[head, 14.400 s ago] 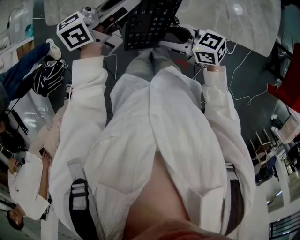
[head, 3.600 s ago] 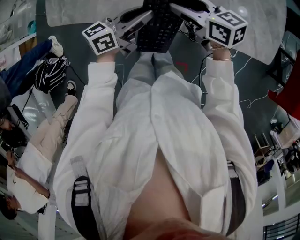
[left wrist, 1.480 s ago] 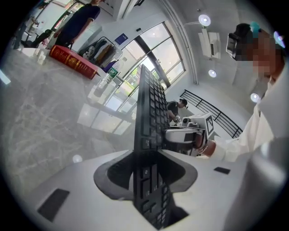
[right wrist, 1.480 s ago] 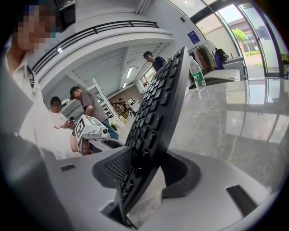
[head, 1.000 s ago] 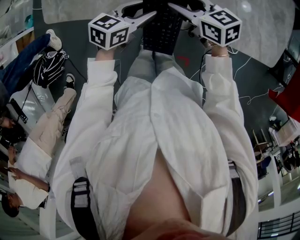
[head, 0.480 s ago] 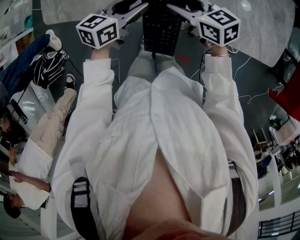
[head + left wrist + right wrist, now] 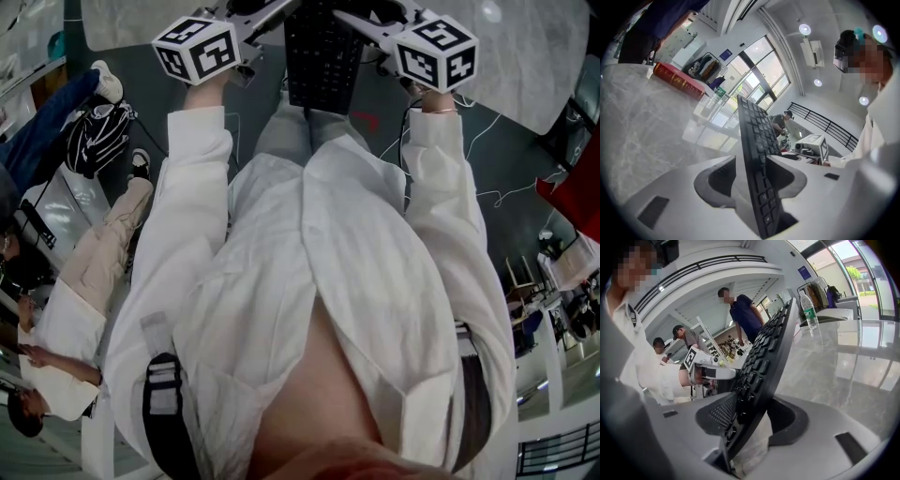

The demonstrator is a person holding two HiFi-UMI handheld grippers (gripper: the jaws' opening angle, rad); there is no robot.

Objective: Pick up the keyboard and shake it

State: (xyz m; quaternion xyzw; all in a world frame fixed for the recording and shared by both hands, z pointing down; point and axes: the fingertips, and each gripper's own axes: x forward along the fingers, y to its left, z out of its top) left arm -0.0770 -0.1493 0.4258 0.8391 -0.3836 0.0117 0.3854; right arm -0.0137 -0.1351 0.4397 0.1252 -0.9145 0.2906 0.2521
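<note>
You have the left tongs [image 7: 752,180] and right tongs [image 7: 750,423] clamped on the keyboard [image 7: 323,56], raised at the marble tabletop's [image 7: 642,122] near edge. A red book [image 7: 677,80] lies at an edge.

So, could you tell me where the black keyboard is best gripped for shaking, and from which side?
By its two short ends, one gripper coming in from each side. The keyboard is a long, thin slab, so jaws fit across its thickness, and holding both ends should limit twisting. The left gripper and right gripper clamp it that way now.
</note>
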